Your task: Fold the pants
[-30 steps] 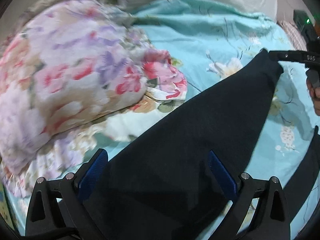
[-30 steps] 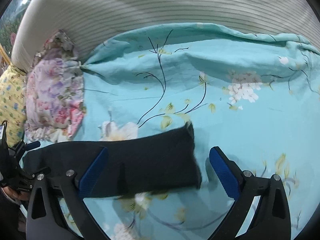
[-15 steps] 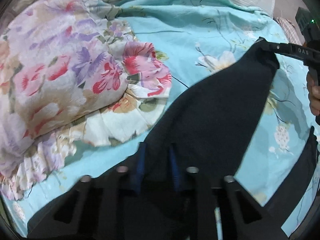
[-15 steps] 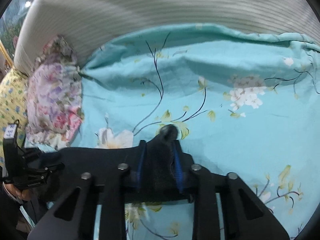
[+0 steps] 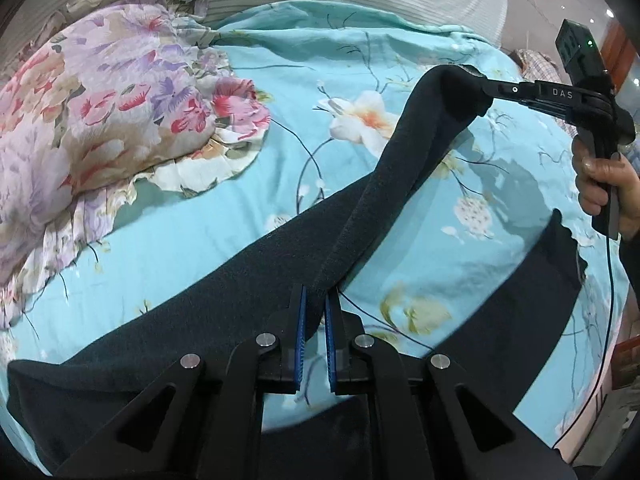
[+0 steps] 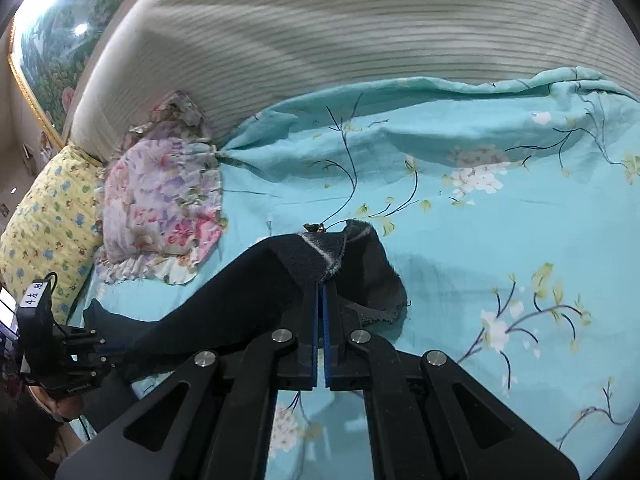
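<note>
**Both pant ends pinched, first fold not yet laid**

Dark pants (image 5: 224, 320) spread across a turquoise floral bedsheet (image 5: 304, 92), one leg (image 5: 400, 184) lifted clear of the bed and strung between the two tools, the other leg (image 5: 540, 280) lying flat at the right edge of the left wrist view. Left gripper (image 5: 314, 308) clamped tight on a ridge of fabric near the wide end of the garment, blue pads pressed together with cloth between. Right gripper (image 6: 321, 294) squeezed shut on the cuff end (image 6: 328, 252), hem turned up and a pale seam showing; seen again from the left wrist view as a black tool (image 5: 520, 94) held by a hand (image 5: 604, 188) at far right.

Judged as early in the fold: both ends gripped and raised, no crease laid down, no leg stacked on the other, no compact bundle. Left to do, by the look of things: bringing the lifted leg over its partner, then halving lengthwise.

Further out, a ruffled floral pillow (image 5: 100, 120) at left on the sheet, a yellow patterned pillow (image 6: 44, 224) beyond, a striped headboard (image 6: 320, 48) at the far side. No containers visible, hence nothing to report inside any
</note>
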`<state>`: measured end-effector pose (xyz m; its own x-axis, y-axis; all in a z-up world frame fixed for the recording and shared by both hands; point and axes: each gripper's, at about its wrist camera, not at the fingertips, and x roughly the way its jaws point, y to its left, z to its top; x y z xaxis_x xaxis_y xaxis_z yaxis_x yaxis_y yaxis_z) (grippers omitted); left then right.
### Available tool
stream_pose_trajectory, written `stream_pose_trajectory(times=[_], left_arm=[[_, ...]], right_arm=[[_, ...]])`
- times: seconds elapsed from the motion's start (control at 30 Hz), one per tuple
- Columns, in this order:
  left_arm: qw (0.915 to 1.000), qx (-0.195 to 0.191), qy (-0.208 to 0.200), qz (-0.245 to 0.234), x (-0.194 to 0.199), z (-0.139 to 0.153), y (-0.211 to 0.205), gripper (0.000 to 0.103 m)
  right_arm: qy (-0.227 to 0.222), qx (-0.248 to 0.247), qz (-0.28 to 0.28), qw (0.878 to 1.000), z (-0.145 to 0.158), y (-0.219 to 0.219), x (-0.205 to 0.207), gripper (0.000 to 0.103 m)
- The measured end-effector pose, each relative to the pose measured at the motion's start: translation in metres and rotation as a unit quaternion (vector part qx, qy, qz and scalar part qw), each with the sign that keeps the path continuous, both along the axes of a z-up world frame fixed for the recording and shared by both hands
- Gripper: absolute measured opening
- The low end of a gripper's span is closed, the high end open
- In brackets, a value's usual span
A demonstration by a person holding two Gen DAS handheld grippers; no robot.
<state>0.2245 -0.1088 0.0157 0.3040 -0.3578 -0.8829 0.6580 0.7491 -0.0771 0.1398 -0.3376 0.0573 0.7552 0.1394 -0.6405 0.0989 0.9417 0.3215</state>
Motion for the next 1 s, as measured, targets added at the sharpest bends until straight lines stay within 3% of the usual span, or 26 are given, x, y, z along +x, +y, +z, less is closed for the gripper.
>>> stream_pose_trajectory(times=[0.37,0.87,0.9,1.0], left_arm=[[0.9994,-0.031,-0.011,0.004,-0.053,0.022,0.023,0.007],[0.999,-0.024,-0.007,-0.037,-0.155,0.003,0.024,0.006],[0.9988,-0.025,-0.005,-0.042,-0.159,0.001,0.023,0.002],[0.9977,-0.032,-0.003,-0.06,-0.177,0.001,0.019,0.002]], right_arm=[[-0.02,0.022,0.001,1.0,0.006,0.004,-0.065,0.002],[-0.038,0.055,-0.015,0.998,-0.031,0.012,-0.184,0.002],[-0.038,0.056,-0.018,0.998,-0.033,0.013,-0.19,0.002],[-0.035,0.059,-0.025,0.997,-0.041,0.016,-0.208,0.002]])
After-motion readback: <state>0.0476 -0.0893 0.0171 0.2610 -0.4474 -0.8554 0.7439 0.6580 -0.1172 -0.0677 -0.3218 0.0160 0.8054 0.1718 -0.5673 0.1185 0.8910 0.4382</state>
